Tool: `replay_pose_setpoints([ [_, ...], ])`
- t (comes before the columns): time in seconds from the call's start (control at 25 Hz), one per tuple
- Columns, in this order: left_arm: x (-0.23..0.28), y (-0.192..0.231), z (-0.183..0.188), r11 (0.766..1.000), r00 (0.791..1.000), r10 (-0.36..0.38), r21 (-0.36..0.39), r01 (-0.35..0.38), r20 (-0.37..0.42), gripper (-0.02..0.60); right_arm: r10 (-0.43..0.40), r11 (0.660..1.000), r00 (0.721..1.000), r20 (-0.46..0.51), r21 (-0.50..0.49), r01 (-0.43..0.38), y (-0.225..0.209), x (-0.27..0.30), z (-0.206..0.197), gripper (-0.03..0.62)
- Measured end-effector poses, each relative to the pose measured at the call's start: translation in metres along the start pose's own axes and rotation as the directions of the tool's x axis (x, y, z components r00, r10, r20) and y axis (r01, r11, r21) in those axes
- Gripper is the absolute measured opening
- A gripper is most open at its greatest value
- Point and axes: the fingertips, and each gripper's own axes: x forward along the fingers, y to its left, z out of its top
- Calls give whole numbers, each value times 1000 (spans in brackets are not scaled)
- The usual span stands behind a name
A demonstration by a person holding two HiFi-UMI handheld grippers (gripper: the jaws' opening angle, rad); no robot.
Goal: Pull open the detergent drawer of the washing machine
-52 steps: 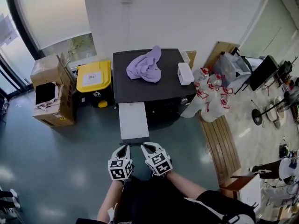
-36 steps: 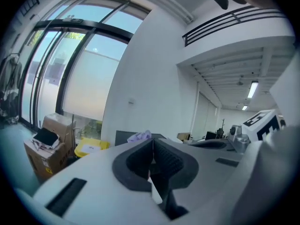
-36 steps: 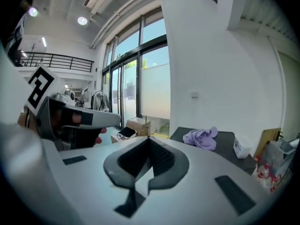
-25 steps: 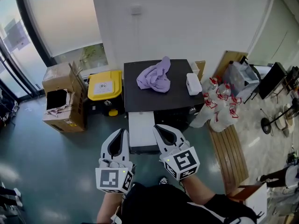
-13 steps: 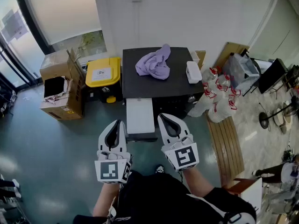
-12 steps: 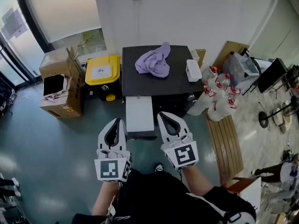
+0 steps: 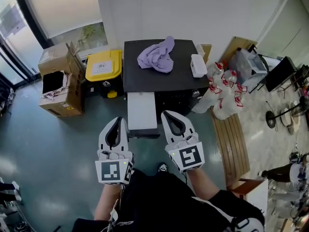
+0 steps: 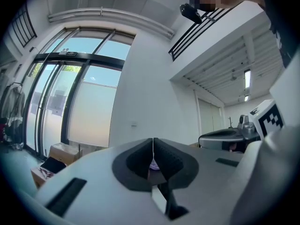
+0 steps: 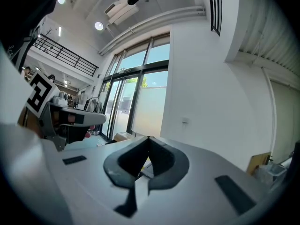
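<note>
Both hands are backing off now. The left gripper (image 7: 119, 121) and the right gripper (image 7: 167, 114) sit apart, one either side of the near end of the detergent drawer (image 7: 141, 109). A couple of seconds ago they were tucked close together right at its dark front edge. Since then they have spread and come up toward the head camera.

Tongs check: in the left gripper view the jaws are pressed together with nothing between them. The right gripper view shows the same, jaws meeting at the tip and empty. So neither hand has a hold on anything.

Now the drawer itself. It shows as a white slab reaching out from the front of the washing machine (image 7: 145, 79) toward the person. It sticks out just as far as it did in the earlier frames, with no further travel. From this steep overhead angle I can't be sure how fully it is extended, but it looks well out of the machine.

On the machine's black top, the purple cloth (image 7: 156, 56) lies toward the far side and a small white box (image 7: 198, 65) sits at the right edge. Neither has been disturbed. The yellow-lidded bin (image 7: 103, 65) stands just left of the machine.

My read is that the pull is done, or close to it. With the tongs closed on nothing and clear of the drawer, this looks like the retreat, not the setup for another tug.
</note>
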Motion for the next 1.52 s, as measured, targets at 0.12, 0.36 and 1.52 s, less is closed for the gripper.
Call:
replay_pose_setpoints([
  [0.12, -1, -1, -2, 1000, 1000, 1, -2, -1, -3, 25, -8, 1000, 1000, -4, 9, 8, -3, -3, -3, 9],
  [0.36, 0, -1, -1, 1000, 1000, 0, -6, 0, -2, 25, -25, 1000, 999, -21, 18, 25, -9, -6, -6, 9],
  [1.52, -3, -7, 0, 1000, 1000, 2, -28, -1, 8, 25, -24, 1000, 1000, -19, 15, 25, -14, -11, -5, 8],
])
